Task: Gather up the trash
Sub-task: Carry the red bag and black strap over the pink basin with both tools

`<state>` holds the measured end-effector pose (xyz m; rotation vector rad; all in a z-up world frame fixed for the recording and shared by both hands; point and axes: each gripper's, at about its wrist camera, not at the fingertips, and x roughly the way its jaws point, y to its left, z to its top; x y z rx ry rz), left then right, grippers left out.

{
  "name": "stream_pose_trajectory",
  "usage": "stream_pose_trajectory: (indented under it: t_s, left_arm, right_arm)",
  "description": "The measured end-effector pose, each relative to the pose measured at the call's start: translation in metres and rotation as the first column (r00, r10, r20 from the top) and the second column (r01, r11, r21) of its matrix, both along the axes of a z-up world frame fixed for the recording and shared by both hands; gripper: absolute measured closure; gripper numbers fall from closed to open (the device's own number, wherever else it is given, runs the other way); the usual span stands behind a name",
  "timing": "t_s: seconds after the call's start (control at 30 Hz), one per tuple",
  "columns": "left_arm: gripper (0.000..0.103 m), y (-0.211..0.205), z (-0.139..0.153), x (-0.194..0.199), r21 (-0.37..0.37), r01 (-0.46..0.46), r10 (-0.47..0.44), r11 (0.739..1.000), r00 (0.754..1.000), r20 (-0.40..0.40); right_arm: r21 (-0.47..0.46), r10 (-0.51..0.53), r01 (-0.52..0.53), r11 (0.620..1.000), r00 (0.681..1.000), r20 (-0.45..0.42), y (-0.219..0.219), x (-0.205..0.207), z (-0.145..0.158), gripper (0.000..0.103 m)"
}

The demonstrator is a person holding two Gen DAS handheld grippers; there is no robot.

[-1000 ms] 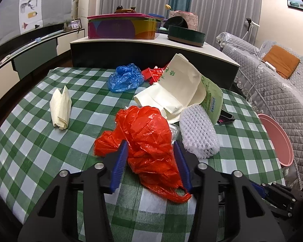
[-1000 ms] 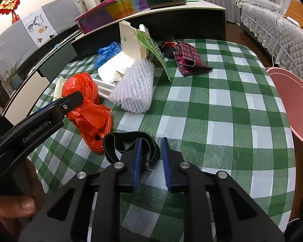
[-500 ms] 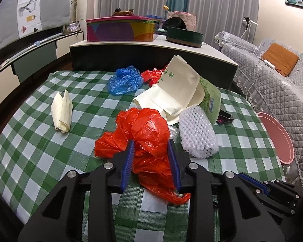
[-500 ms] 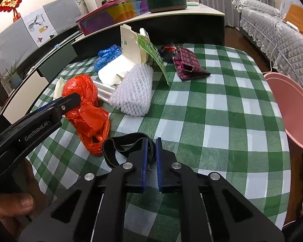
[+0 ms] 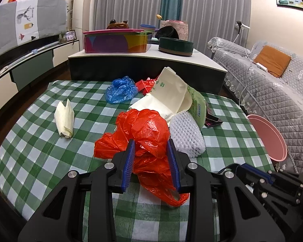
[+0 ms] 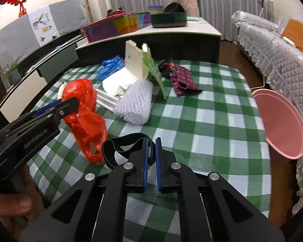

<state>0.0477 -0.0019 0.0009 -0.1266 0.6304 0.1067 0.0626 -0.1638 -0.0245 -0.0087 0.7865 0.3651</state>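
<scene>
Two grips set, basin to the right.
Left gripper [image 5: 151, 161] pinches the red bag [image 5: 145, 129]; right gripper [image 6: 150, 161] pinches the black strap [image 6: 119, 147], nearer the pink basin [image 6: 280, 121].

Left gripper [image 5: 151, 157]: matte black plastic frame with open triangular cut-outs in each arm. Two straight fingers, inner faces lined with ribbed blue pads [image 5: 129, 163]. Round silver screw heads at the finger pivots, two per side. Seen side-on from the right wrist view, its arm carries faint embossed lettering, not fully legible, and small dark screws along the edge. Right gripper [image 6: 150, 161]: same black build, same blue ribbed pads, four silver screw heads. A bare hand [image 6: 12, 207] shows beneath the left unit.
</scene>
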Motion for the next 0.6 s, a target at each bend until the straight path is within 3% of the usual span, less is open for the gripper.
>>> stream_pose_trajectory:
  t_s: [0.6]
  left_arm:
    - [0.071, -0.028, 0.031, -0.02, -0.012, 0.099, -0.098, 0.995, 0.993, 0.061]
  right_arm:
    - [0.022, -0.15, 0.149, 0.989, 0.983, 0.109, -0.061, -0.018, 0.058, 0.096]
